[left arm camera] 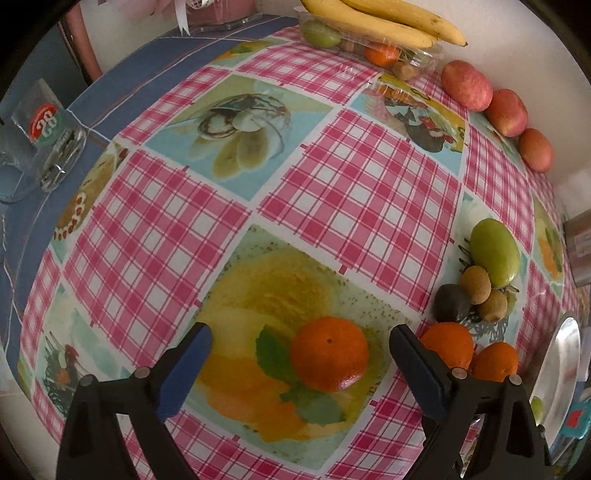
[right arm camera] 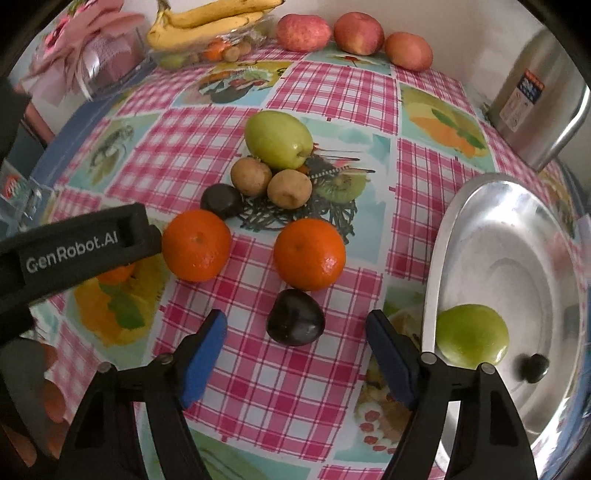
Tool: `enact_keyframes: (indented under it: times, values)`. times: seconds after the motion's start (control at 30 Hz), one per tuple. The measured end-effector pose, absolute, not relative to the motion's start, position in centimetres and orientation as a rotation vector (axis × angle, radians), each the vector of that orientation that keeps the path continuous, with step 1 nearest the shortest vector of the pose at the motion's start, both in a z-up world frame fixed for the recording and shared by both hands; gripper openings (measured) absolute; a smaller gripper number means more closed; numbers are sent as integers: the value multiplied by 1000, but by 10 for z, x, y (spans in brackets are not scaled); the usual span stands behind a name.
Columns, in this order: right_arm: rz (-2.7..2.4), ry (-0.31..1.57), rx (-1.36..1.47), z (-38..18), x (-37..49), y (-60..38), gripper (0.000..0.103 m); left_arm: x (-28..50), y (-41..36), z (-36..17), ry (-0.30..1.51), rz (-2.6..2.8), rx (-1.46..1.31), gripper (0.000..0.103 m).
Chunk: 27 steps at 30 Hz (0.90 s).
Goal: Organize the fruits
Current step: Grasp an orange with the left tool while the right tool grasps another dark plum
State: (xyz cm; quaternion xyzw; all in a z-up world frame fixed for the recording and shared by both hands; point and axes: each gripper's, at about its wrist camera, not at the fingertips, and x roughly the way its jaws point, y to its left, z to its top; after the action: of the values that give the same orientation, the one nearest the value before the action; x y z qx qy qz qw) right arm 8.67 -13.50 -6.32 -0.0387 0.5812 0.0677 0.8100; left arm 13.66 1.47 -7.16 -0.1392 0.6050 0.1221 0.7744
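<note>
My left gripper [left arm camera: 301,363] jaws wide, glossy round orange tangerine [left arm camera: 330,353] btwn pads on checked tablecloth [left arm camera: 354,192], untouched. My right gripper [right arm camera: 297,352] jaws apart over dark shiny plum [right arm camera: 295,316], no contact.

The middle of the table [left arm camera: 332,177] lies bare, open for passing. The right side is crowded: a green fruit [right arm camera: 277,139] with brown ones, two oranges [right arm camera: 308,253] and a dark fruit [right arm camera: 295,317] cluster beside the metal bowl [right arm camera: 480,221]. Apples [right arm camera: 303,32] and bananas [right arm camera: 207,22] line the far wall
</note>
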Motion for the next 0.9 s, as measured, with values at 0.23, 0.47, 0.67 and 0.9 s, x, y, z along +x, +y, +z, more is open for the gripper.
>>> enact_keyframes:
  times: [0.23,0.47,0.67,0.9]
  values:
    - [142,1240,-80,-65,88,-132,78,140,-1,-77,1308,280,-242,92]
    - [121,1229,-64,-61,87,-138,61,135,5,-77,1299,270,-252,89]
    - [116,1226,-31,-56,88,-148,49,134,5,-70,1278,230,-260,66]
    - [125,1224,-10,-53,87,-150,42,137,7,-65,1280,192,-305,41]
